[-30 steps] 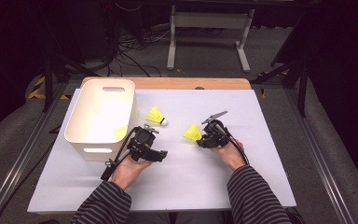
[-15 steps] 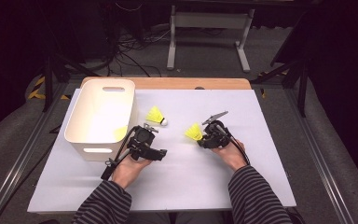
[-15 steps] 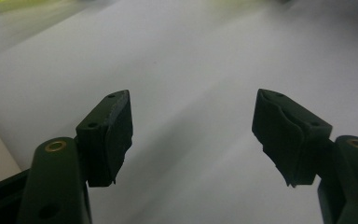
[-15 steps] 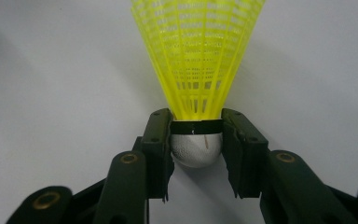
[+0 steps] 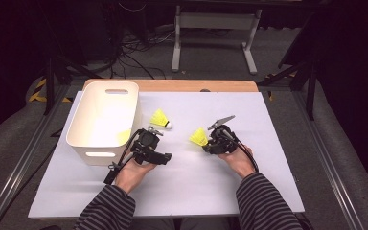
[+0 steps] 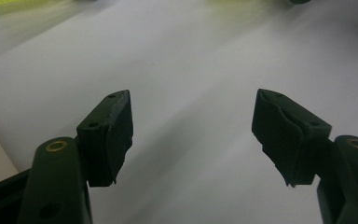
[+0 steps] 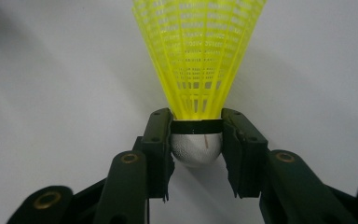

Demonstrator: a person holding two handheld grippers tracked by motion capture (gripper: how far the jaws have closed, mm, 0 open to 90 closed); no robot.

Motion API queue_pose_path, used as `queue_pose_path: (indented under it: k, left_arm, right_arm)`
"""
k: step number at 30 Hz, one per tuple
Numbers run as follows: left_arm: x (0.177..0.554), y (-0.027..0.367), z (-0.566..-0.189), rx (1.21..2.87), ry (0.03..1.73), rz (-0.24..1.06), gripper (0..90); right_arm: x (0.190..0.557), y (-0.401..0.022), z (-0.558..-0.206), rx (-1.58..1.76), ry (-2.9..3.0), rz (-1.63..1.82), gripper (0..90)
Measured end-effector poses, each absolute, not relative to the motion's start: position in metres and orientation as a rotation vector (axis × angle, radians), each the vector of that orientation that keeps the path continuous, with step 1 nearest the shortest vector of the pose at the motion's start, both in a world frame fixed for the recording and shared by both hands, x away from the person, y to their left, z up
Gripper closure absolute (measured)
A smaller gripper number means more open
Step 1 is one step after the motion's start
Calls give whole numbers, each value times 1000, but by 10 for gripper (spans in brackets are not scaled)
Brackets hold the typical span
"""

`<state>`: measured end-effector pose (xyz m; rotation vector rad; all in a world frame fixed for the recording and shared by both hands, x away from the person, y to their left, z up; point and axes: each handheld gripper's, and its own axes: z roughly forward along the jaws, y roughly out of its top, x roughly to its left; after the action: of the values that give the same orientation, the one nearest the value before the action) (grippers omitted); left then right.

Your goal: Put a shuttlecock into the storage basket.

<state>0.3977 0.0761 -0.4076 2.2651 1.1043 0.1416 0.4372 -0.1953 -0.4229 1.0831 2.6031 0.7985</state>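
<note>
Right gripper view: shuttlecock [image 7: 196,65] cork clamped inside right gripper [image 7: 196,140].

Held shuttlecock [image 7: 198,56] runs off the top edge of the right gripper view, skirt rim cut away. In the left gripper view, yellow smears along the top edge are too blurred to identify. From the high view, the white bin [image 5: 103,120] hides its near inside wall.
</note>
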Motion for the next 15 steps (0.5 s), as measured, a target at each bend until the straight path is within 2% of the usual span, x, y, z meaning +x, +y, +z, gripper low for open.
queue_pose_path:
  k: [15]
  left_arm:
    - [398, 69, -404, 2294, 1058, 147, 287]
  right_arm:
    - [424, -193, -419, 1033, 2636, 805, 644]
